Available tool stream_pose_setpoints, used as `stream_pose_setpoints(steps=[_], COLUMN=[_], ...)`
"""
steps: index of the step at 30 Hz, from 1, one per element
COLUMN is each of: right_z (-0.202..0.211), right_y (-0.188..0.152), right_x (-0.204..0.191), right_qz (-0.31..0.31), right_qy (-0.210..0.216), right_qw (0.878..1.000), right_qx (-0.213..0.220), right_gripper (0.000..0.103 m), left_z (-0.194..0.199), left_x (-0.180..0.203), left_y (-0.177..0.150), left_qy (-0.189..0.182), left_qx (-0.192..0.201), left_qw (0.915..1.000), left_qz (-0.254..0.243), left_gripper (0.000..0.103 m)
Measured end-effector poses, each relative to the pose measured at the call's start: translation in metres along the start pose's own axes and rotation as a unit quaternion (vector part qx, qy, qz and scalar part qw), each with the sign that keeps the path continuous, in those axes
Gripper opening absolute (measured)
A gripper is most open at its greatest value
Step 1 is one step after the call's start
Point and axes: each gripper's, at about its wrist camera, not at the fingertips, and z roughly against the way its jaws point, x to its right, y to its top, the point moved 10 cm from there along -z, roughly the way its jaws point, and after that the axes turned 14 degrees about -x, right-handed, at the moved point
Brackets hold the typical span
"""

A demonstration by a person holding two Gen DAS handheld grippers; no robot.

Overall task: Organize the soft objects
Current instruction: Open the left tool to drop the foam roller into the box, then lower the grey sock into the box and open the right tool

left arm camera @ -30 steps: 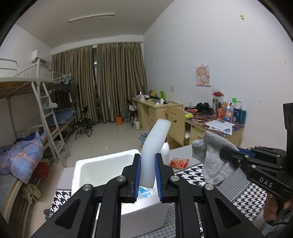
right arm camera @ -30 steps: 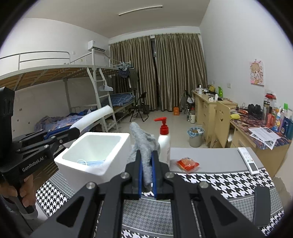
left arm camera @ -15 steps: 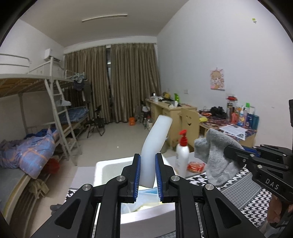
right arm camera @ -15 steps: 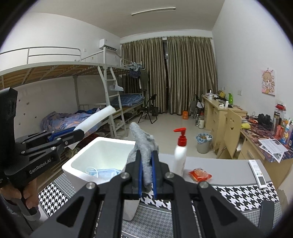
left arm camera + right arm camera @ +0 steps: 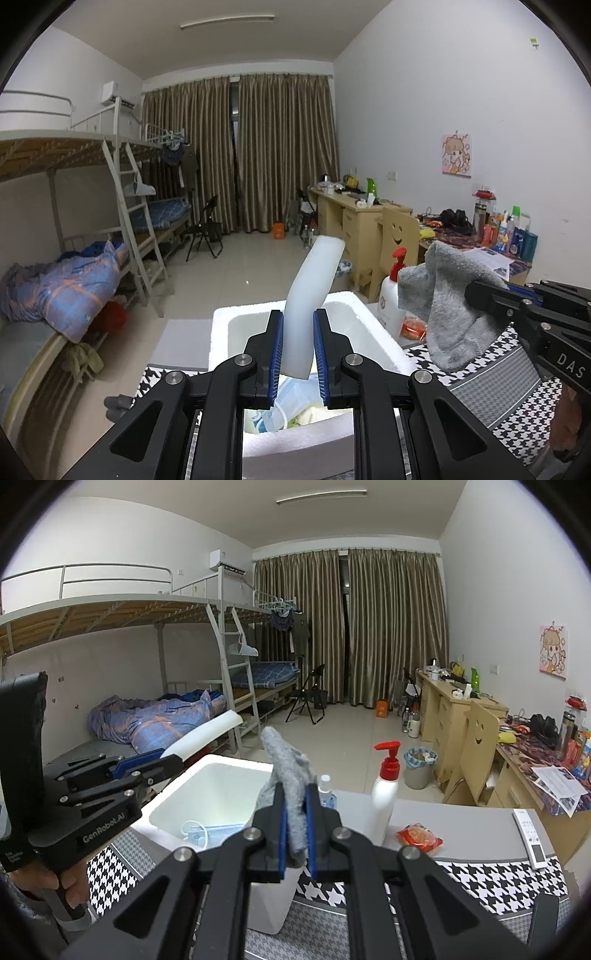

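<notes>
Two soft things are being held above the white foam box (image 5: 364,317). The left gripper (image 5: 298,350) is pinching a curved white foam strip (image 5: 314,288) that is sticking up past its fingertips. The right gripper (image 5: 295,825) is squeezing a crumpled grey cloth (image 5: 290,775), which is bunching above its fingers.

Fuzzy grey cloth (image 5: 291,775), matt white foam box (image 5: 221,771), smooth foam strip (image 5: 314,280)

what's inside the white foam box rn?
White foam box holds a blue face mask; the left view also shows something pale yellow-green beside it. The tongs cover the rest of the floor.
</notes>
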Motion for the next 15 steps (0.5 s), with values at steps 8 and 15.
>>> stream_pose_setpoints(steps=[8,15], right_z=[-0.001,-0.004], right_y=[0.003,0.005], right_x=[-0.001,-0.004], right_qz=[0.0,0.003], right_qy=[-0.001,-0.001], right_qw=[1.0,1.0], right_qx=[-0.002,-0.005], right_gripper=[0.011,0.011], left_z=[-0.014,-0.01], left_x=[-0.006,-0.018], left_y=[-0.004,-0.006], left_qy=[0.0,0.003], left_qx=[-0.019,-0.012], left_qw=[0.9998,0.9997], left_qz=[0.003,0.019], left_gripper=[0.026,0.07])
